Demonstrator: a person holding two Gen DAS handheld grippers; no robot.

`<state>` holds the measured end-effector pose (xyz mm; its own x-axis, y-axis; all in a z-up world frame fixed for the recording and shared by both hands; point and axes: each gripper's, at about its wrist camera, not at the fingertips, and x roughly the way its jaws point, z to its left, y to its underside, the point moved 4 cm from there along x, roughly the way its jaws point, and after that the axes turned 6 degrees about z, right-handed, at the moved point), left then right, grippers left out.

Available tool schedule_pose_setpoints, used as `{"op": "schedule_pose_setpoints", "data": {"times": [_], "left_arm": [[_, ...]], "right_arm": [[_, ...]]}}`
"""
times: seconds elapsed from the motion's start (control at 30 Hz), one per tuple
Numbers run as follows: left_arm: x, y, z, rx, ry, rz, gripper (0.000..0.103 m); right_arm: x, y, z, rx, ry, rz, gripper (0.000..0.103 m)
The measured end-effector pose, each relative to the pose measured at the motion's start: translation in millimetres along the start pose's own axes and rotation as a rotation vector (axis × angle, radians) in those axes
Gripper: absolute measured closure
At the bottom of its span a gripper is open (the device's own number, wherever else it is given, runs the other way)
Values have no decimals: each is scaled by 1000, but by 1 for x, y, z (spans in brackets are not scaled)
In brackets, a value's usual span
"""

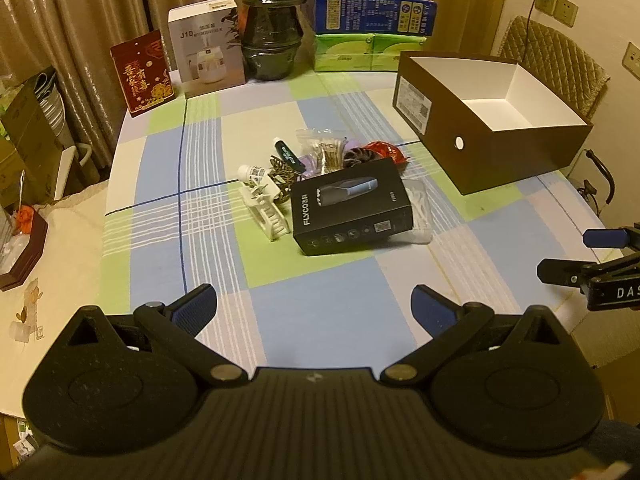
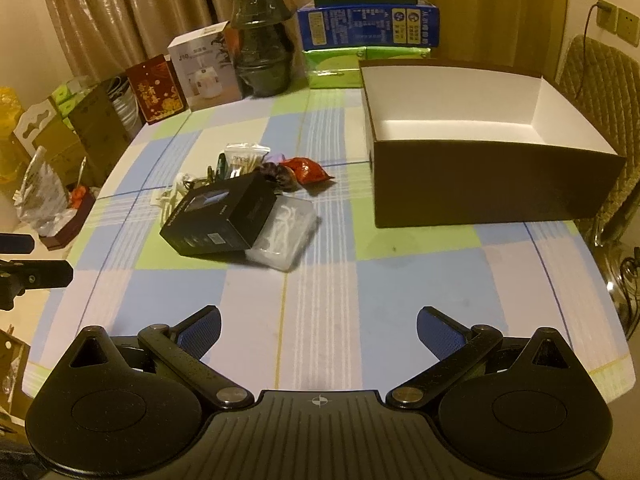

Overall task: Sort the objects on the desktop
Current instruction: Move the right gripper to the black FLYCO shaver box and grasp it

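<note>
A pile of small items lies mid-table: a black FLYCOER box (image 1: 352, 210) (image 2: 220, 218) leaning on a clear plastic case (image 1: 418, 210) (image 2: 286, 236), a white hair clip (image 1: 268, 210), a small white bottle (image 1: 251, 174), a bag of cotton swabs (image 1: 326, 150) (image 2: 244, 160) and a red packet (image 1: 386, 150) (image 2: 306, 170). An empty brown box (image 1: 492, 156) (image 2: 480, 184) with a white inside stands to the right. My left gripper (image 1: 314, 306) hovers open near the table's front, well short of the pile. My right gripper (image 2: 318, 330) is open too, with nothing between its fingers.
Along the table's far edge stand a red card (image 1: 142, 72), a white humidifier box (image 1: 208, 46), stacked dark bowls (image 1: 272, 24) and blue and green cartons (image 1: 372, 32). A padded chair (image 2: 600, 88) sits behind the brown box. Clutter fills the floor at left.
</note>
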<state>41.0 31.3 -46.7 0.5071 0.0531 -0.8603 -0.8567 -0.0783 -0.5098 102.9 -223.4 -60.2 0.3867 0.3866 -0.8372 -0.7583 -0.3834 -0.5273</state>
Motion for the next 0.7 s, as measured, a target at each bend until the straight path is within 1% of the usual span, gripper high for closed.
{"op": "schedule_pose_setpoints", "data": {"times": [0.1,0.23,0.43,0.7], "left_arm": [[3,-1,4,-7,1,4,1],[6,-5,10,-18,-4,6,1],[15,-10,21,-42,-21,15,1],[25,-12,43,-105,-61,35,1]], "right_arm": [[4,-3,0,-1,-4,1,2],[11,-7,1,-36,-10,-1,2],[25,-19,9,-101,-53,-4,2],[61,-40,28,-258,-131,3,2]]}}
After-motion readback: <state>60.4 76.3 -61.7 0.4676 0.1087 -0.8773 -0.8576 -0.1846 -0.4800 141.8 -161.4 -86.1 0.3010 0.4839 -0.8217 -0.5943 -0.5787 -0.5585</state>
